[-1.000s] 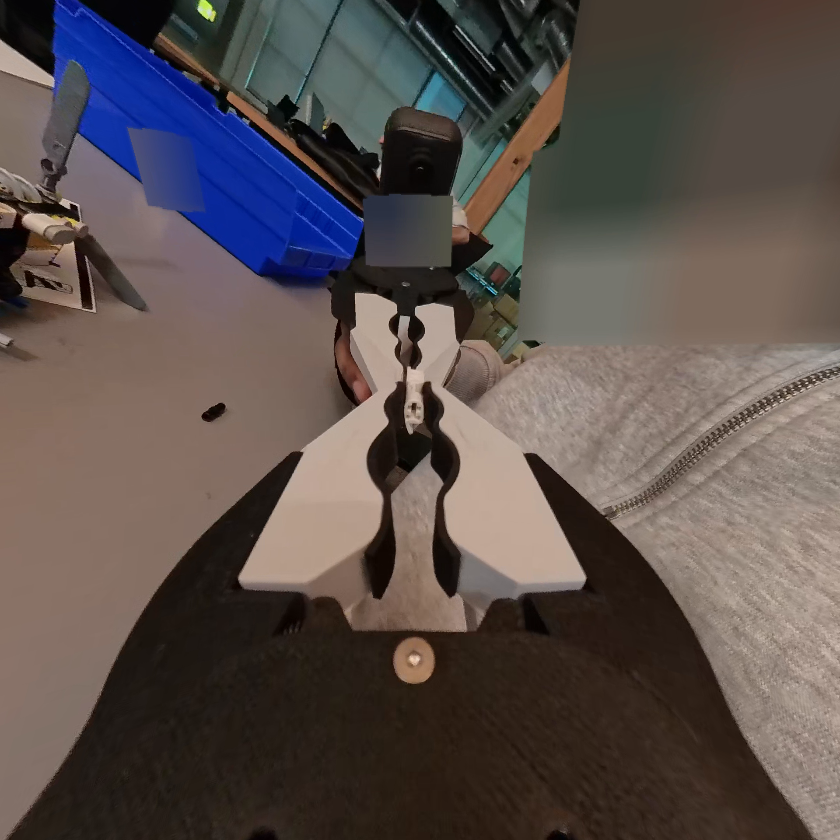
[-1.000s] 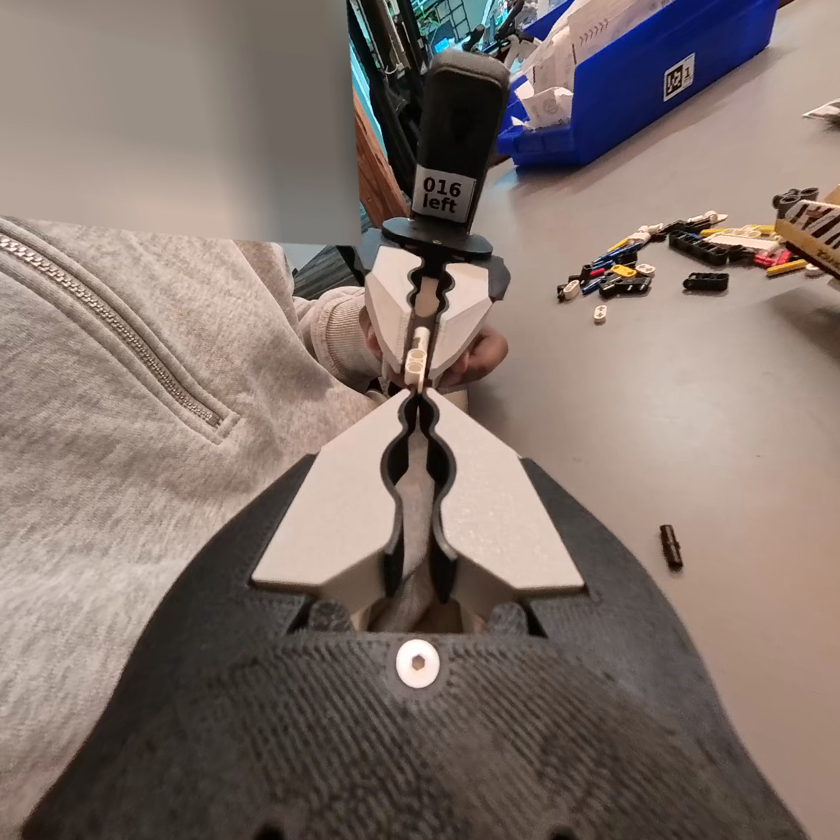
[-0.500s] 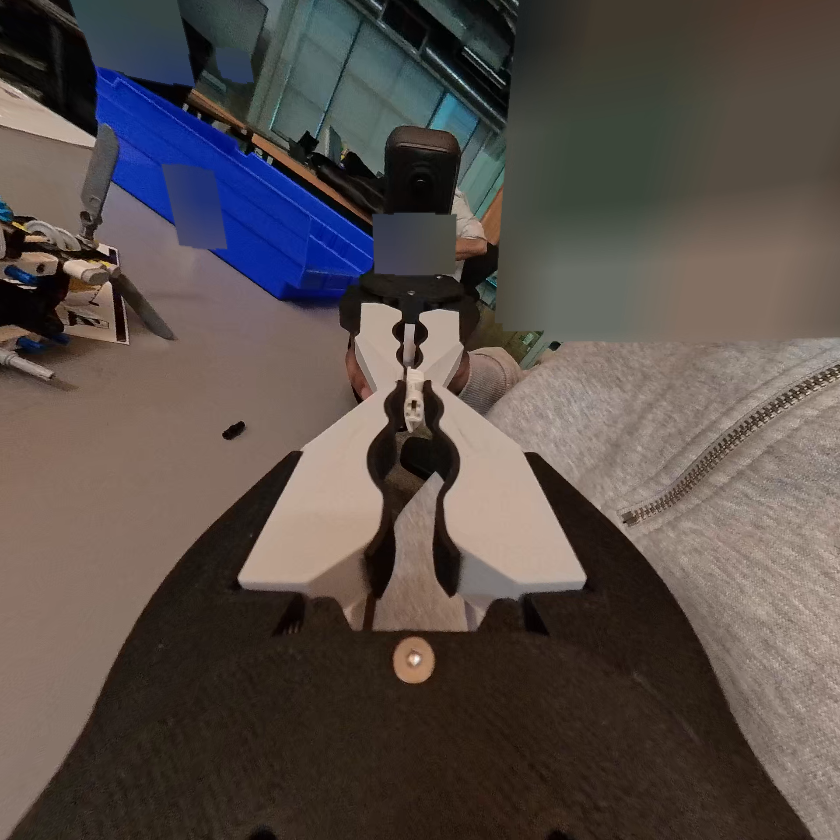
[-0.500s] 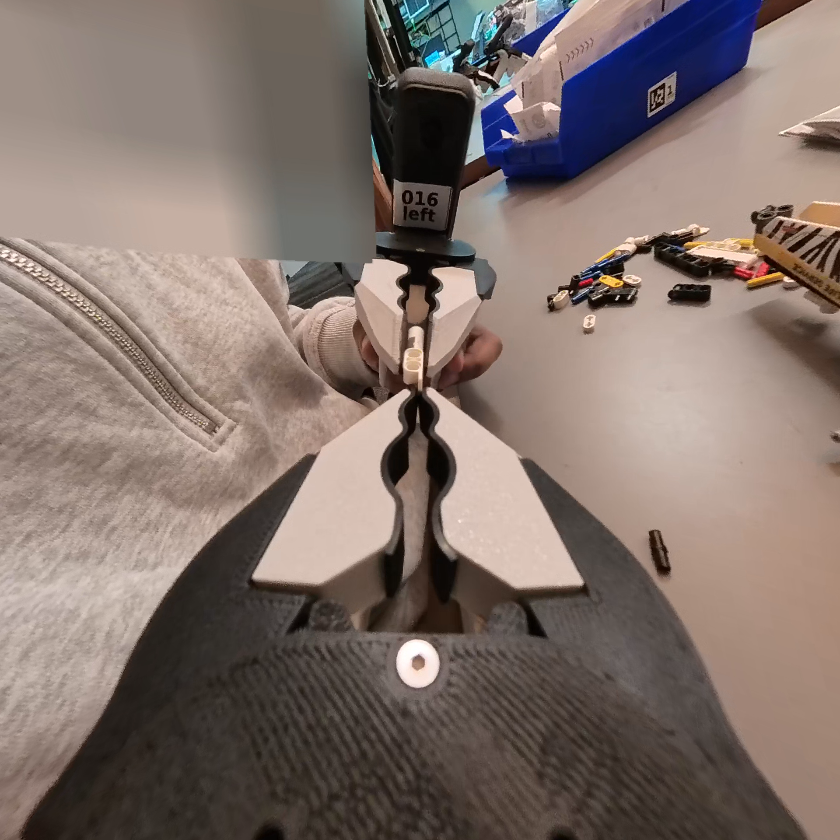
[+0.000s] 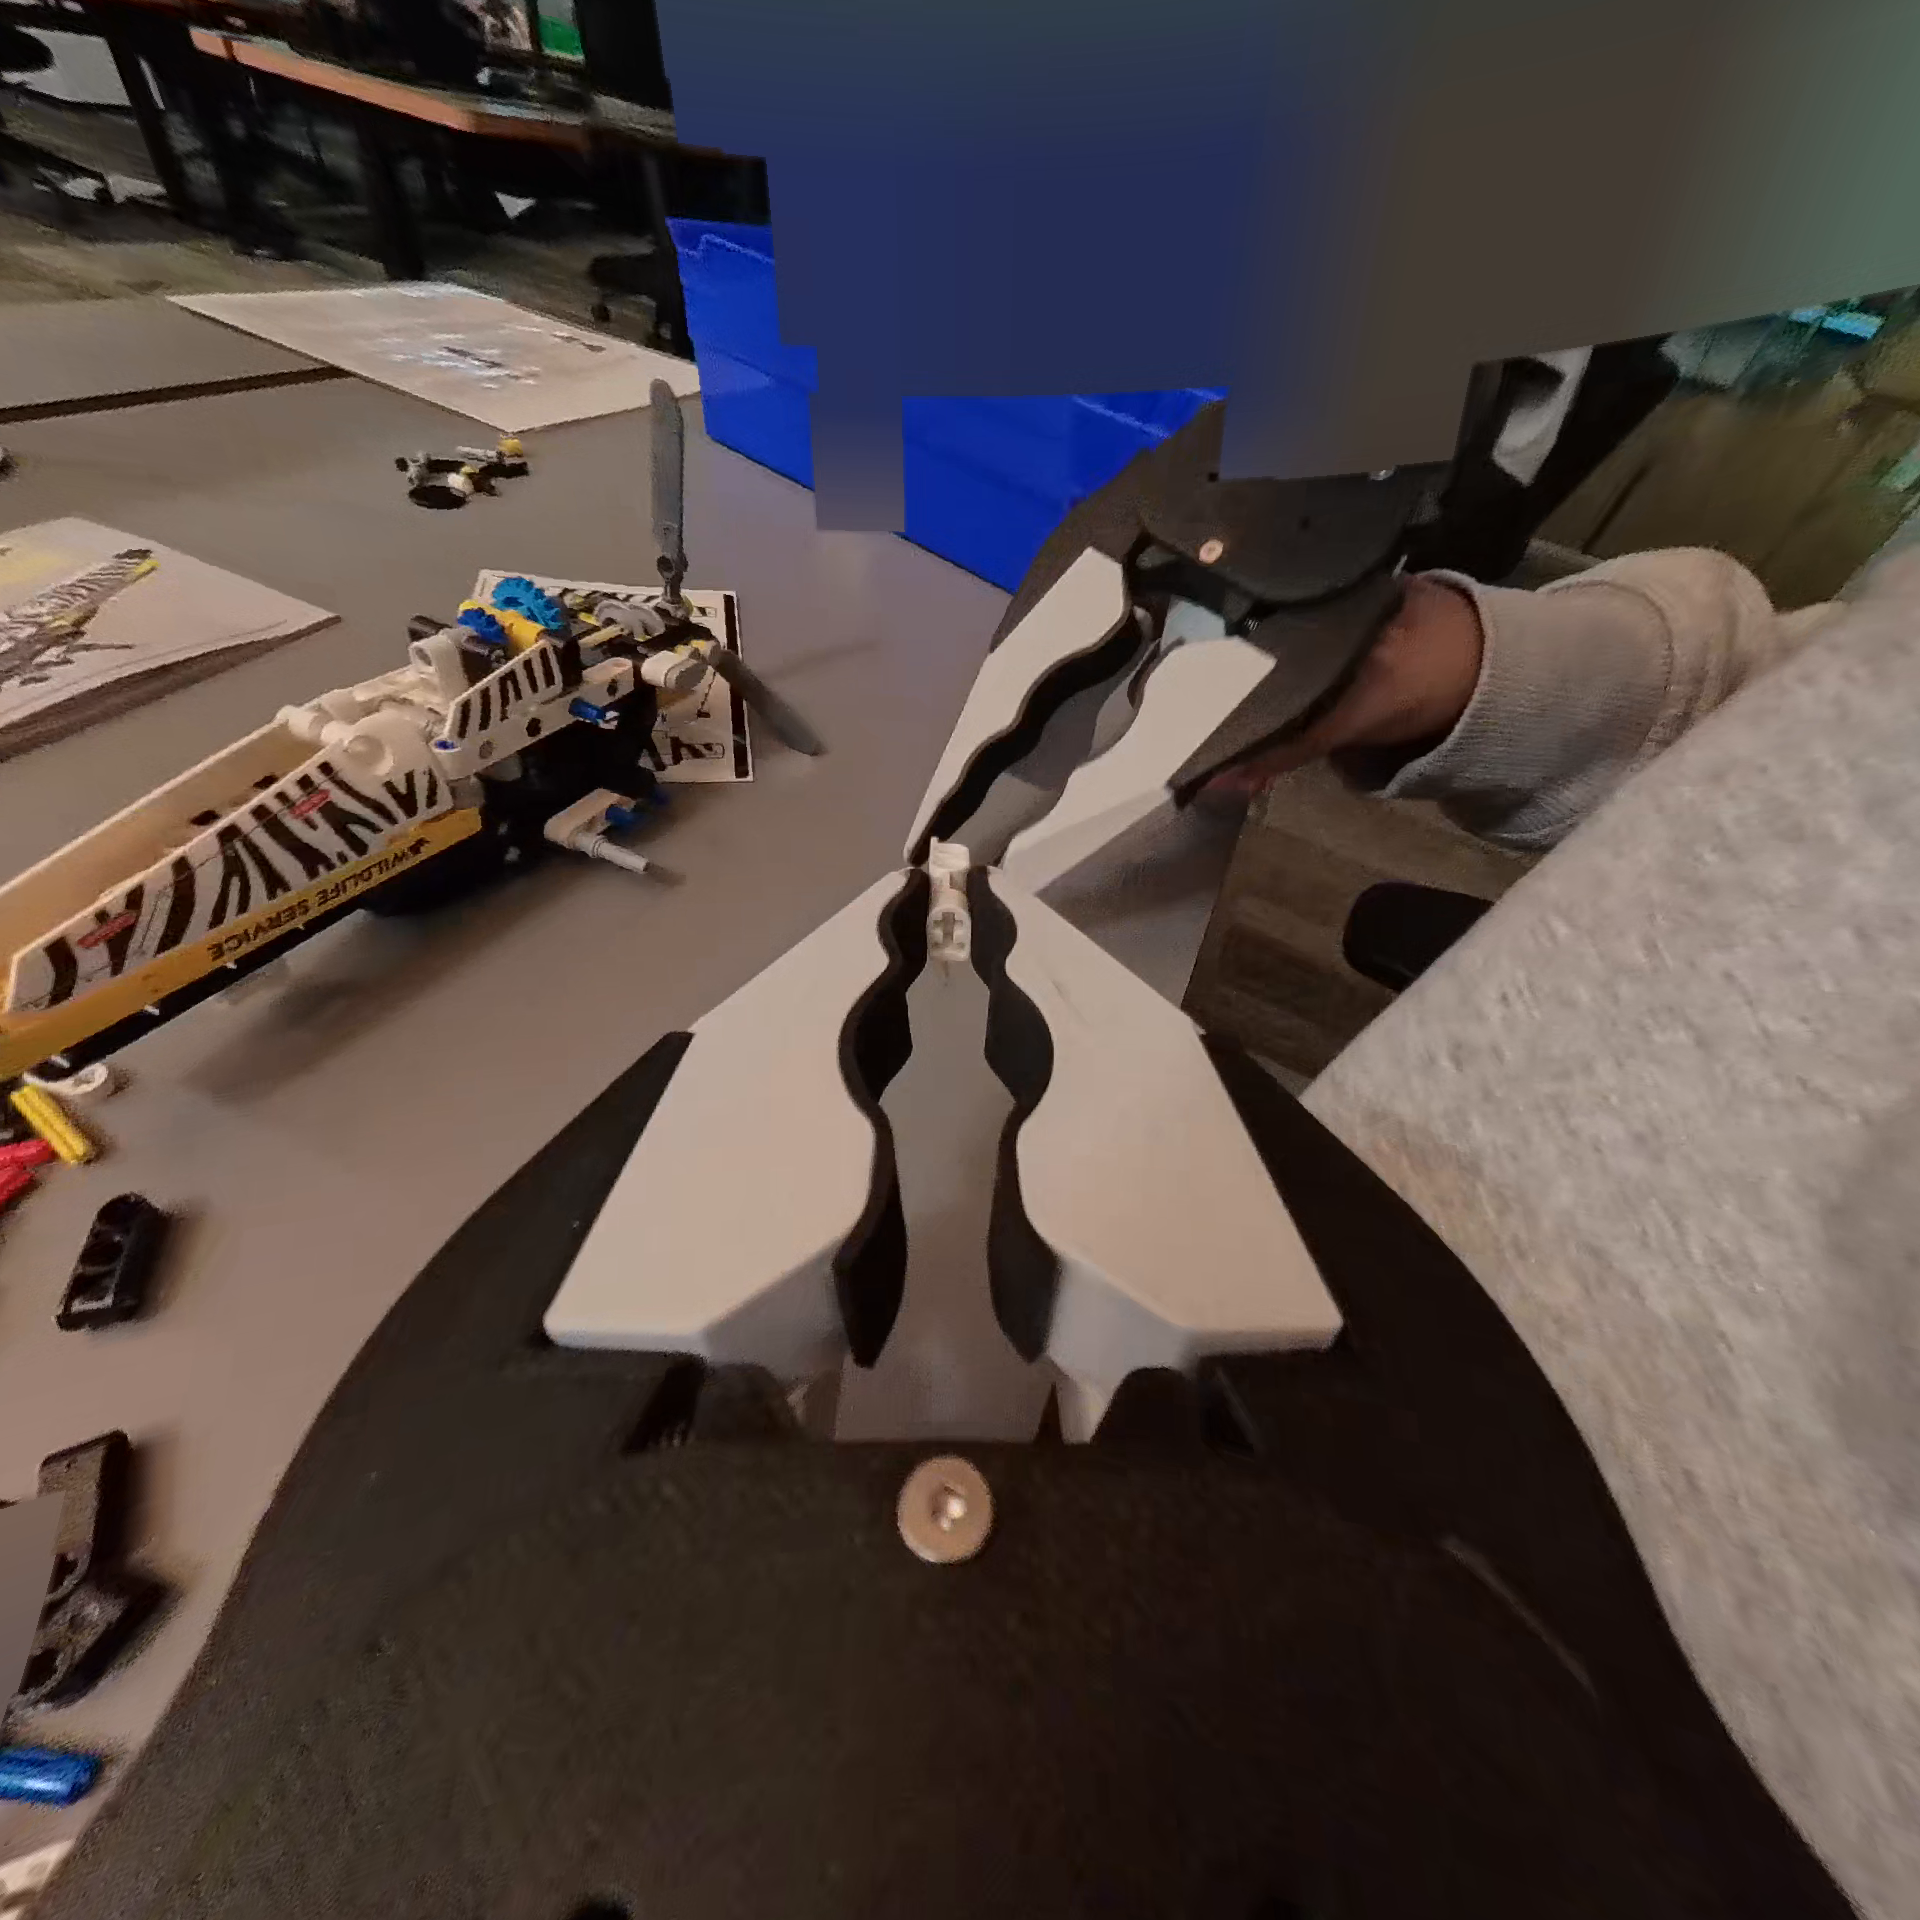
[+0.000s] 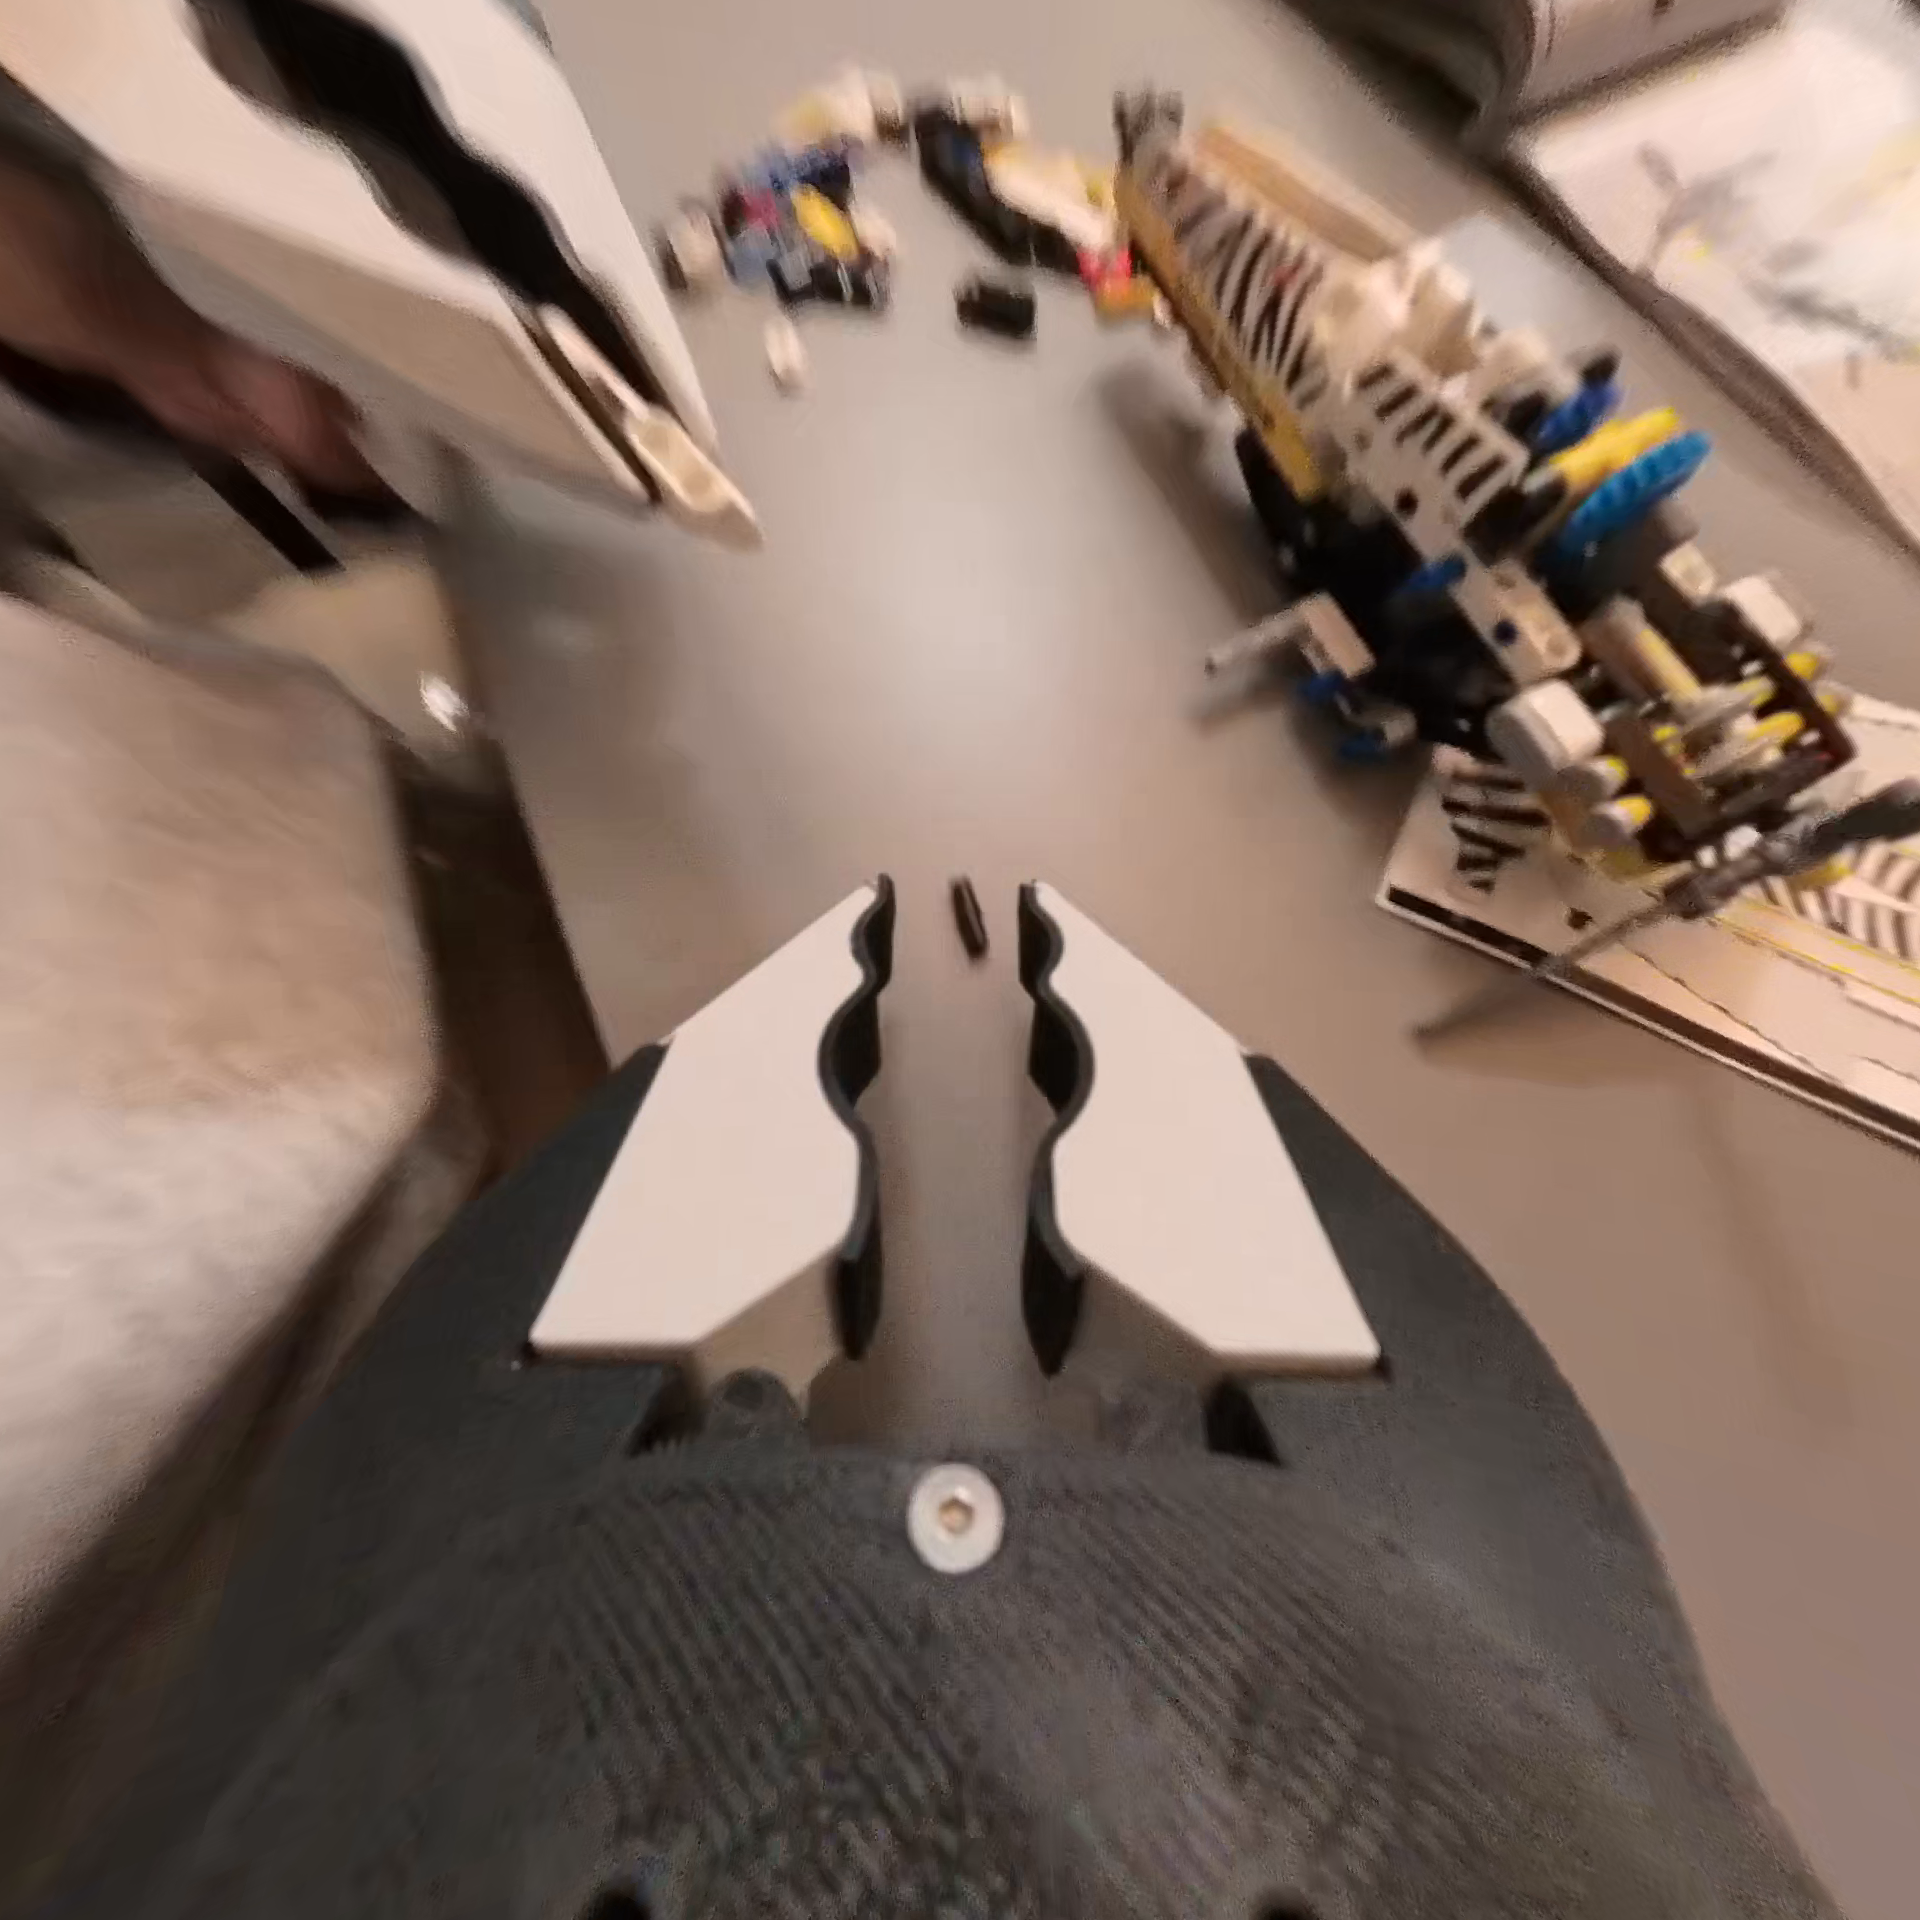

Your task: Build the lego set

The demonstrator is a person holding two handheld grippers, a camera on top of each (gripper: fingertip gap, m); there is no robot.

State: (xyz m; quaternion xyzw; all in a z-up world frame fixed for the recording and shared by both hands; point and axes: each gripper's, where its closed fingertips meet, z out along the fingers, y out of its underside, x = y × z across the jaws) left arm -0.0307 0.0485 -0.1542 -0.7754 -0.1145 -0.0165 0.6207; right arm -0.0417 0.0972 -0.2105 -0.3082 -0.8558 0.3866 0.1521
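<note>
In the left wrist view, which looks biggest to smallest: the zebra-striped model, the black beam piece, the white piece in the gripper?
1. zebra-striped model
2. black beam piece
3. white piece; it sits nearer the camera, so the last two are unsure.

Left gripper (image 5: 948, 883) jaws pinched; right gripper (image 6: 954, 896) jaws parted.

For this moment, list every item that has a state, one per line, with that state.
left gripper: shut on the small white piece.
right gripper: open, empty, over the black pin.
black pin: lying loose on the table.
zebra-striped model: part-built, resting on the table.
sticker sheet: flat under the model's rotor end.
loose pieces: scattered, unassembled.
</note>
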